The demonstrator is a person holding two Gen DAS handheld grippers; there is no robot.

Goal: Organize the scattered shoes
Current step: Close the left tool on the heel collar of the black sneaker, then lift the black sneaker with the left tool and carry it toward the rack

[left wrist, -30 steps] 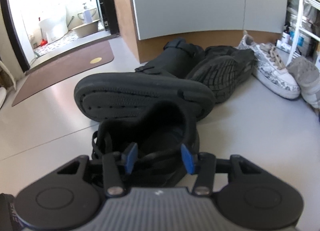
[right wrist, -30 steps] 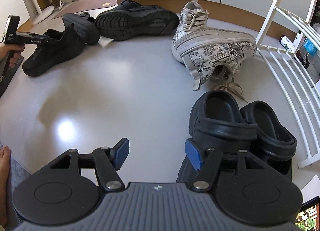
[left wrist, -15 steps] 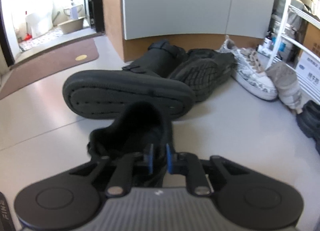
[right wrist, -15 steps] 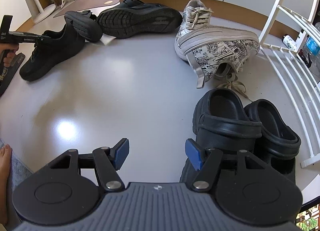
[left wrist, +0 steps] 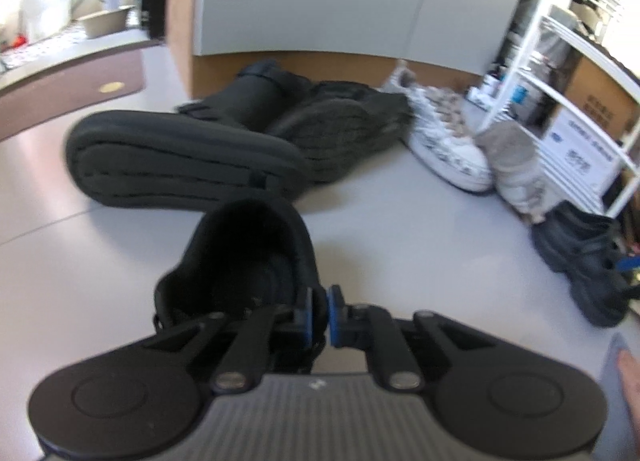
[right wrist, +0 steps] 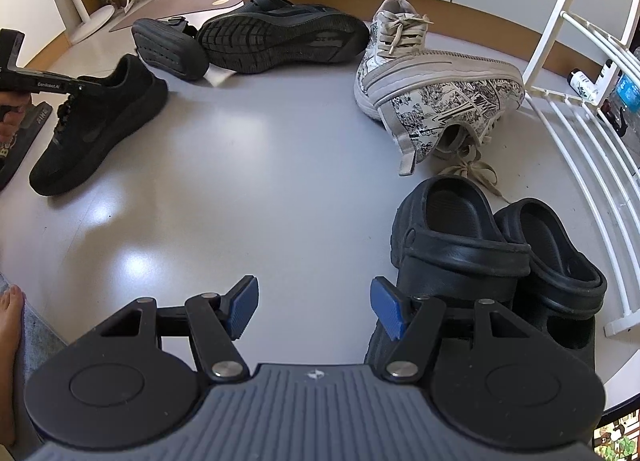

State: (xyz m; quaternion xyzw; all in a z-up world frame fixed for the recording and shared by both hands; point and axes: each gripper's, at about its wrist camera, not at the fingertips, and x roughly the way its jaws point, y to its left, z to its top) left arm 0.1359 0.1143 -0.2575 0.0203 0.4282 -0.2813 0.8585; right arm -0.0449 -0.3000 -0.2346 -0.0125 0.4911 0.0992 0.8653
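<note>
On the floor | left tongs (left wrist: pixel 318 315) clamped tight on black sneaker's (left wrist: pixel 248 257) collar edge | right tongs (right wrist: pixel 314 307) spread apart, empty, beside black clogs (right wrist: pixel 452 245)

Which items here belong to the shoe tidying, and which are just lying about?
Job: black sneaker pinched by left gripper; black clogs; patterned white sneakers; tipped black shoes.
Bystanders: white rack; doormat; bottles.
</note>
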